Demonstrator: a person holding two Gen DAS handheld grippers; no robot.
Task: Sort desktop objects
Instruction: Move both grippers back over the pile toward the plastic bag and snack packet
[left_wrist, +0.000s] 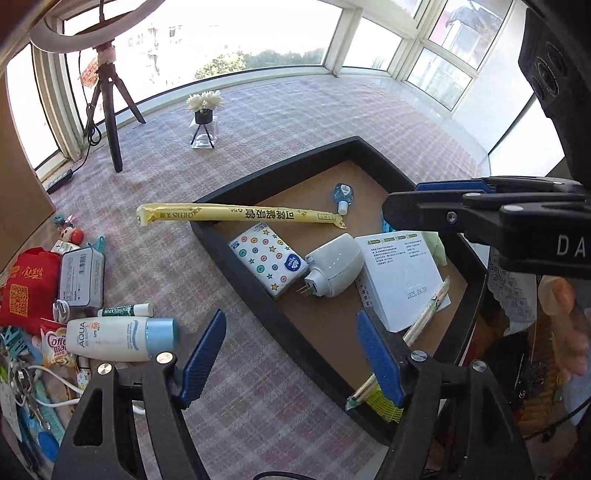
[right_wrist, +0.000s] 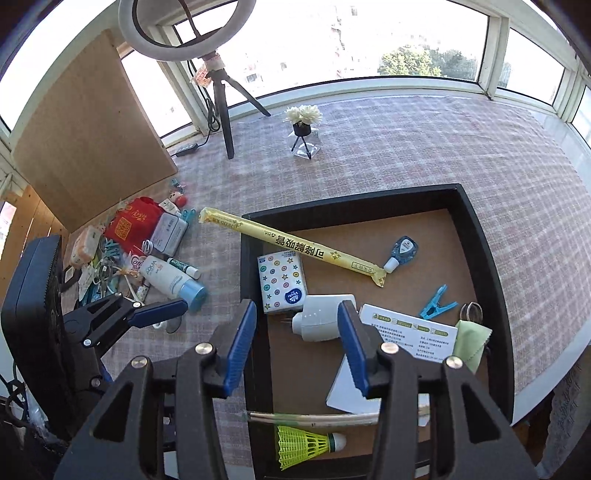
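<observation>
surface: checked tablecloth | on it: black tray; ring-light tripod; flower vase; clutter pile

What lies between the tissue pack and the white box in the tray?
The white plug adapter lies between the tissue pack and the white box on the tray floor; both wrist views show it.

The left gripper hangs with jaws apart and empty over the tray's near wall; a yellow straw pack lies across the far-left rim, one end sticking out over the cloth; inside sit a tissue pack, charger and white box; the right gripper reaches in from the right, its fingers close together.
</observation>
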